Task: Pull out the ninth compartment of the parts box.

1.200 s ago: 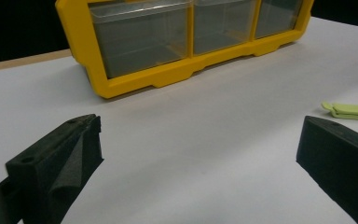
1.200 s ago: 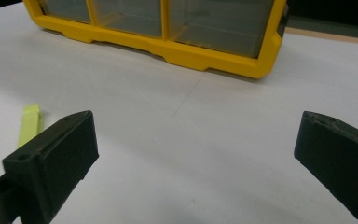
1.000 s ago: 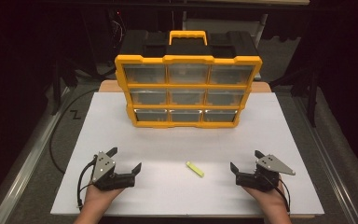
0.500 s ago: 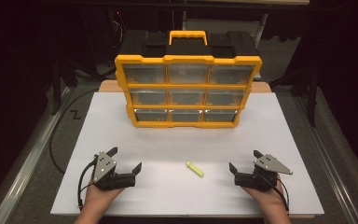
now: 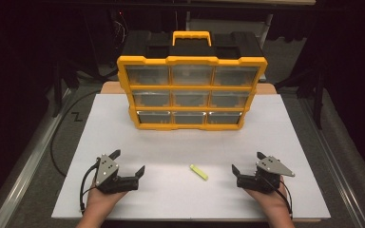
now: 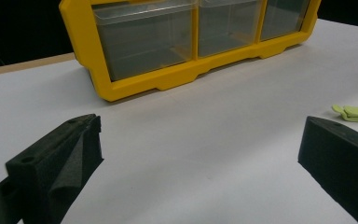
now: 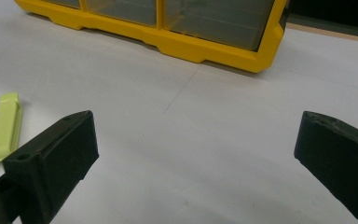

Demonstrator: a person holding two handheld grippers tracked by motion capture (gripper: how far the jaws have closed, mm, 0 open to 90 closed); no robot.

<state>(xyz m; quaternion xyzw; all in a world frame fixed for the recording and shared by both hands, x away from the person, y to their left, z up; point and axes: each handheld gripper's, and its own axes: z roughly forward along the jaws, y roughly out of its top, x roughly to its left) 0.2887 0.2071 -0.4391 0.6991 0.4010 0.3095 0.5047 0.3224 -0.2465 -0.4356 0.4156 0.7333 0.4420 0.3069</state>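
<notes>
We see a white tabletop (image 5: 285, 142) w/ a thin wooden edge at the back, dark room all around, black drapes behind. A metal rail (image 5: 24, 175) runs along the left side of the table and a dark cable (image 5: 57, 142) loops on the grey floor there.

Left gripper (image 5: 129, 164) sits near the front left of the table, held in a hand, jaws spread wide, nothing btwn them. Right gripper (image 5: 248, 164) mirrors it at front right, jaws also wide apart & empty. Both rest low over the white surface.

The small yellow-green clip (image 5: 198, 172) lies flat on the table btwn the two grippers, apart from both; the left gripper view has it just past the right-hand jaw.

Further back stands the yellow drawer organizer (image 5: 191, 92), upright, 3x3 clear drawers facing us, yellow handle on its black top.
</notes>
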